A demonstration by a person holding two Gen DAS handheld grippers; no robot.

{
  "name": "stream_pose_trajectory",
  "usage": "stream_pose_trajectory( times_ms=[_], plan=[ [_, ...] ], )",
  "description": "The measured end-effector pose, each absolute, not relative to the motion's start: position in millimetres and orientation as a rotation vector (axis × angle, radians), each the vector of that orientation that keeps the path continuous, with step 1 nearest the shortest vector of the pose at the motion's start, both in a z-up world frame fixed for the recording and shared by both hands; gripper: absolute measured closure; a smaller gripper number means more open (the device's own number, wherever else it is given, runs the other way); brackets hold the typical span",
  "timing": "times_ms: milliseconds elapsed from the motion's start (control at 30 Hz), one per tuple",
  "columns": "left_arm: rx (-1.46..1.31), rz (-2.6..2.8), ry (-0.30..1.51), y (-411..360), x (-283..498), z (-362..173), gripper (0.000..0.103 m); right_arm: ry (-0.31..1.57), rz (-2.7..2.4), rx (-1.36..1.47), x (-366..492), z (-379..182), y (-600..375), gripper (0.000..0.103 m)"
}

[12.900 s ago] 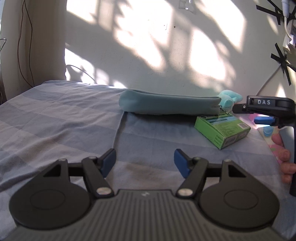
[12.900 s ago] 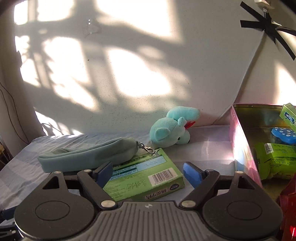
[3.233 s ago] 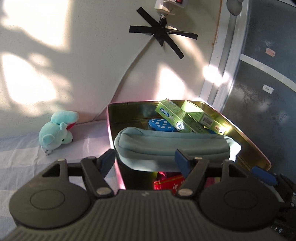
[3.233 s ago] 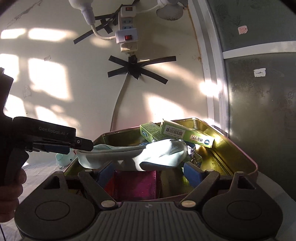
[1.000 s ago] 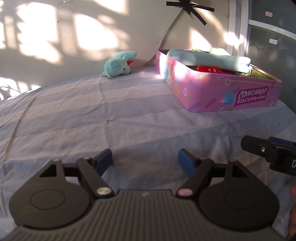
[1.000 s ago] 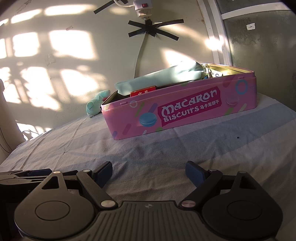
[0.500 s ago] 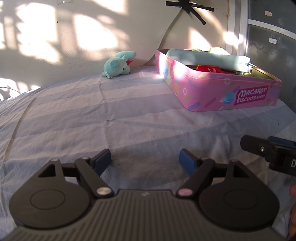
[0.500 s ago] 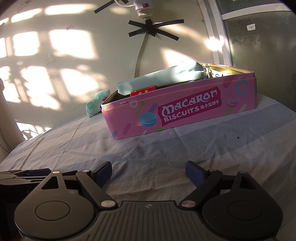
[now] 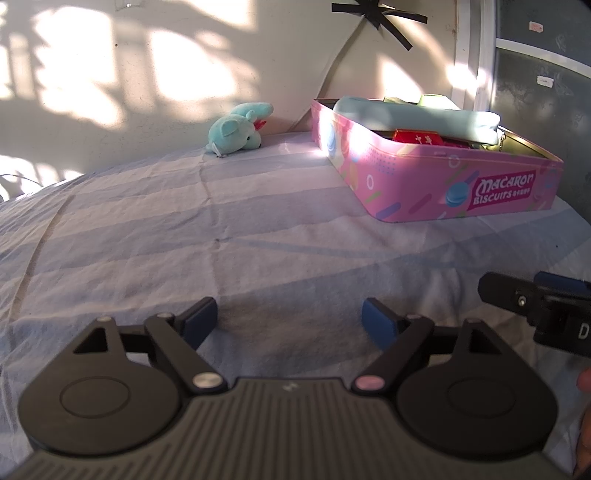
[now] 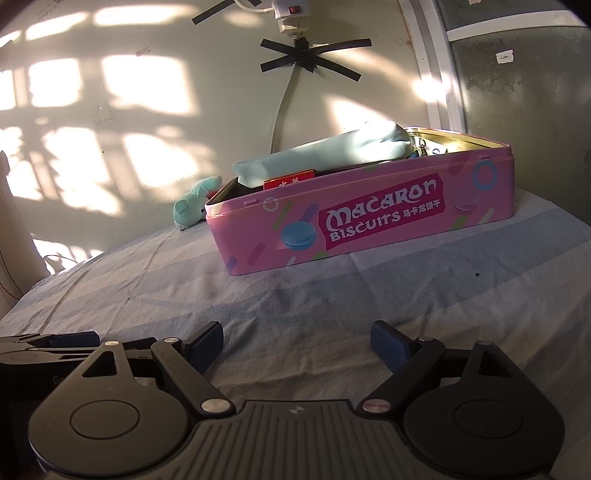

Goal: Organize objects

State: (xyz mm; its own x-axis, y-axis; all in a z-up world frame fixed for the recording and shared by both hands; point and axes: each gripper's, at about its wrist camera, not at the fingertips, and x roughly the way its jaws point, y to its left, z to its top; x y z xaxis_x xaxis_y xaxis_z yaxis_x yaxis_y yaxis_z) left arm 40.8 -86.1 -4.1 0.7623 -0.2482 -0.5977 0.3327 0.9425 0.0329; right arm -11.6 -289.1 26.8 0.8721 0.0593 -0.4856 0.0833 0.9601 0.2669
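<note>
- Left gripper (image 9: 289, 318), black frame with blue pads: lower centre of the left wrist view, above the grey-blue striped bedsheet (image 9: 258, 229). Jaws wide apart and opening at this moment; only bare sheet lies between them.
- Right gripper (image 10: 297, 341), same build: lower centre of the right wrist view. Jaws apart, only sheet between them.
- Each gripper shows in the other's view: the right one as a black body at the right edge of the left wrist view, with part of a hand (image 9: 583, 413) below it; the left one as a dark shape at the lower left of the right wrist view.
- Pink rectangular metal tin marked "Macaron Biscuits" (image 9: 461, 184): upper right of the left wrist view, centre right of the right wrist view (image 10: 369, 218). It stands on the sheet near the wall, lid off, well apart from both grippers.
- Pale teal fabric pouch (image 9: 413, 114): lies lengthwise on top of the tin's contents, rising above the rim; also seen at (image 10: 325, 155).
- Red box (image 9: 417, 138): inside the tin, just under the pouch. Other contents too hidden to tell.
- Small teal plush toy (image 9: 238, 127): on the sheet against the wall, upper centre of the left wrist view, left of the tin and apart from it.
- Cream wall (image 10: 110, 110): sunlit patches; black tape cross (image 10: 310, 57) holding a white power strip (image 10: 291, 13) at top centre of the right wrist view.
</note>
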Motion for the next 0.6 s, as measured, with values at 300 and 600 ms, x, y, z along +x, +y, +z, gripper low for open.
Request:
stream_pose_trajectory(
  times_ms=[300,600],
  plan=[
    [0.135,-0.315,0.630,-83.8,40.8,-4.2,0.016,0.526,0.008,0.241,-10.5,27.3,-281.3,0.015],
    [0.135,-0.302,0.642,-80.6,40.5,-1.7,0.016,0.558,0.054,0.202,-6.3,30.0,-264.2,0.015]
  ],
)
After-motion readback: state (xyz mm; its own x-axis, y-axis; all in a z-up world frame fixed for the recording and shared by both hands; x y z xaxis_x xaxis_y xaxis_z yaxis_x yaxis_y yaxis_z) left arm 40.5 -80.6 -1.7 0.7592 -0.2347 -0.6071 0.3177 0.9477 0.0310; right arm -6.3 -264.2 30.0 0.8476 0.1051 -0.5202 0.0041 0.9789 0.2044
